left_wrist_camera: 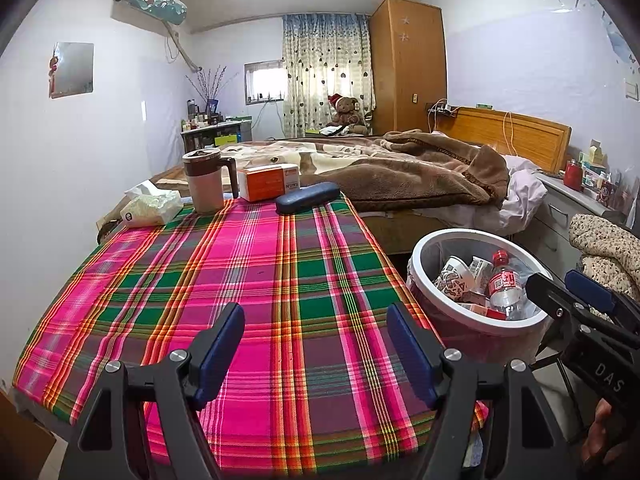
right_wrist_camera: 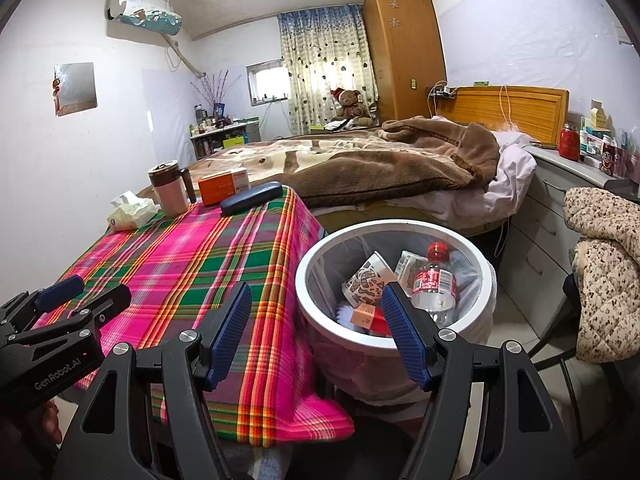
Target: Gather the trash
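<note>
Both claws empty above the plaid table, trash already in the bin

The left claw (left_wrist_camera: 316,354) stands spread over the near part of the table (left_wrist_camera: 256,280), pinching nothing. The right claw (right_wrist_camera: 316,332) is spread too, at the lower centre of its view, between the table edge and the white bin (right_wrist_camera: 320,312). In the bin lie a plastic bottle (right_wrist_camera: 434,284), a paper cup (right_wrist_camera: 368,280) and a small orange box (right_wrist_camera: 365,315). At the far end of the table stand a mug (left_wrist_camera: 206,182), an orange carton (left_wrist_camera: 269,182), a dark case (left_wrist_camera: 308,197) and a tissue pack (left_wrist_camera: 152,208).

pink-green plaid tablecloth (left_wrist_camera: 248,280), white-rimmed bin (left_wrist_camera: 424,248).
</note>
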The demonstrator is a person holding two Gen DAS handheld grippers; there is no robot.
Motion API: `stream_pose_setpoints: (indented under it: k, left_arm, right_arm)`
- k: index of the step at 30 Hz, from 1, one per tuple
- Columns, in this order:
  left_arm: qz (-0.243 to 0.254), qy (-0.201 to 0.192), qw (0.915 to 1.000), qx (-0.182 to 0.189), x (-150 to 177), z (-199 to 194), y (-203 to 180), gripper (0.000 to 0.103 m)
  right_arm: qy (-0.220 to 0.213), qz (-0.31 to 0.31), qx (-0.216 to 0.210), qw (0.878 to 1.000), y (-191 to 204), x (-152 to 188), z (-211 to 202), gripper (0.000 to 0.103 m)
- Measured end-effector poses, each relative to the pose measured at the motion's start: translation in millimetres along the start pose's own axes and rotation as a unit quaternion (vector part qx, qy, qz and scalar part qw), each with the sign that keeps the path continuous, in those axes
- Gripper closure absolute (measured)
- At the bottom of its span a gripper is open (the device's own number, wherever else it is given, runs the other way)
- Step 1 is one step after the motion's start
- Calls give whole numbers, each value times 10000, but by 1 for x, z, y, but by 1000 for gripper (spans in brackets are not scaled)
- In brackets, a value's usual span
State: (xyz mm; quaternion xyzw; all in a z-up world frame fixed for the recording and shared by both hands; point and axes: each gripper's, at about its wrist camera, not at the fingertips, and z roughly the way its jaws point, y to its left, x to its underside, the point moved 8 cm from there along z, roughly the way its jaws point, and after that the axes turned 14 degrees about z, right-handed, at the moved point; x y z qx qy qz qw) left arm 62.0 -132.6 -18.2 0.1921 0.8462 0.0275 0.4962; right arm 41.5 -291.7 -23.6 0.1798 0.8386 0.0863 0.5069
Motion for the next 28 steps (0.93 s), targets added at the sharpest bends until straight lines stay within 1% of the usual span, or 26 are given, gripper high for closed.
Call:
stream_pose_setpoints:
  k: [28]
  left_arm:
    - [-20,45,10000,5,2,5,0,30]
  right_arm:
    - [17,-12,9,10000,2,1,2,34]
